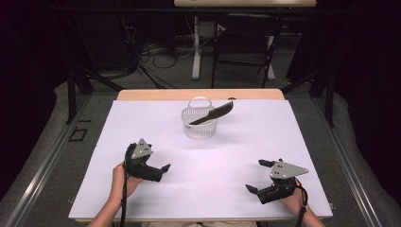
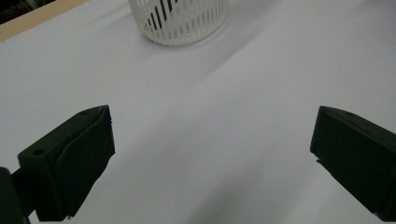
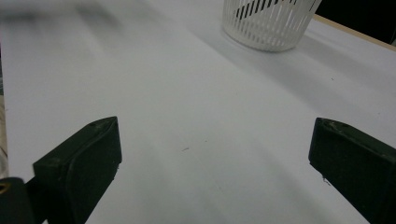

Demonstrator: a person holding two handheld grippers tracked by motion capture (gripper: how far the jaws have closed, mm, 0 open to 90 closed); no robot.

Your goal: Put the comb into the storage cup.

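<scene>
Sitting on the white table cover (image 1: 198,156): a white slotted basket (image 1: 199,124), out ahead of both tools and well apart from each, near the far middle of the table. Leaning inside that basket: a dark comb (image 1: 213,113), one end down in the cup, the other end sticking up and out over the rim toward the right gripper's side.

Resting low over the near part of the cover, left gripper (image 1: 158,171) held in a hand (image 1: 124,179), jaws spread wide and gripping nothing. Showing in the left gripper view (image 2: 212,154): bare white cover between the parted jaws, basket (image 2: 180,18) far ahead and slightly to the left.

Hovering just above the cover at the near right, right gripper (image 1: 260,176) in the other hand (image 1: 294,201), jaws likewise released and wide, holding nothing. Appearing in the right gripper view (image 3: 215,163): basket (image 3: 268,23) ahead and off to the right, plain cover lying between the jaws.
</scene>
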